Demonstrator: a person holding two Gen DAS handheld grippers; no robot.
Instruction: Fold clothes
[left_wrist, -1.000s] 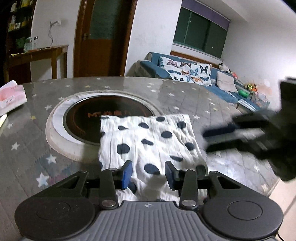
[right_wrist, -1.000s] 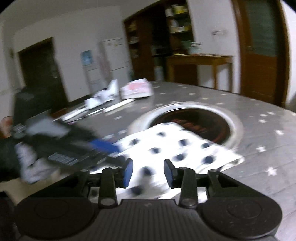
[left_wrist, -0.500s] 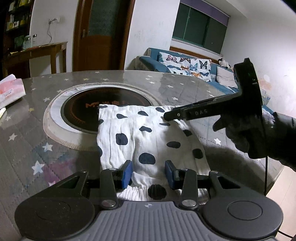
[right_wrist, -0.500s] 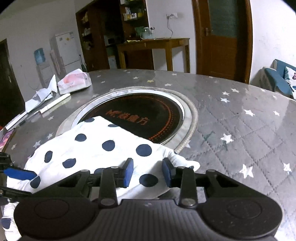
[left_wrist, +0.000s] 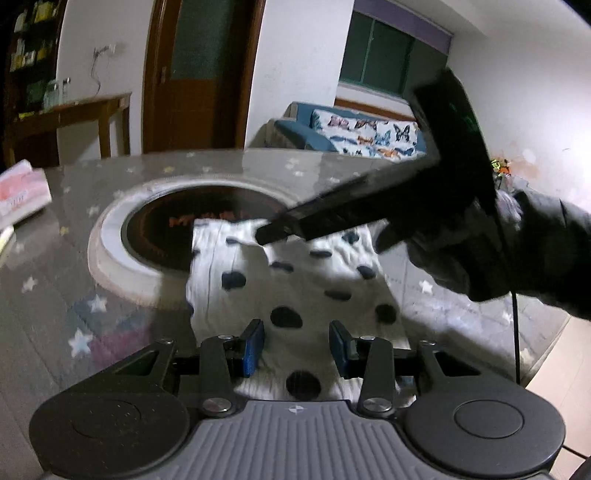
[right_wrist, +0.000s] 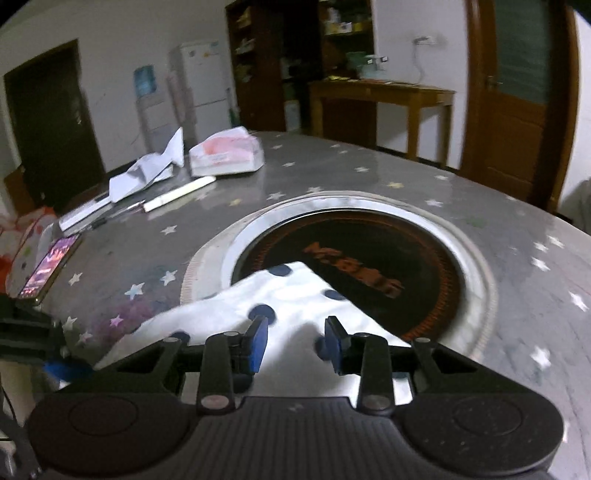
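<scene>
A white cloth with dark polka dots (left_wrist: 295, 288) lies folded on the grey star-patterned table (left_wrist: 55, 295), its far edge over the round black cooktop (left_wrist: 166, 236). My left gripper (left_wrist: 297, 347) hangs open over the cloth's near edge, nothing between its blue pads. My right gripper (left_wrist: 266, 236), held by a dark-gloved hand (left_wrist: 517, 251), reaches in from the right to the cloth's far edge, where a flap looks slightly raised. In the right wrist view its jaws (right_wrist: 295, 343) stand apart just above the cloth (right_wrist: 295, 295), near its corner. The left gripper (right_wrist: 59, 365) shows at the left edge.
A pink tissue pack (right_wrist: 225, 155), crumpled paper (right_wrist: 147, 173), a pen and a lit phone (right_wrist: 48, 266) lie on the table's far left side. The cooktop (right_wrist: 369, 266) sits in a metal ring. The table edge (left_wrist: 546, 332) runs close on the right.
The right gripper has swept in from the right side of the table, across the cloth to its far edge near the cooktop. The left gripper has stayed over the near edge.
</scene>
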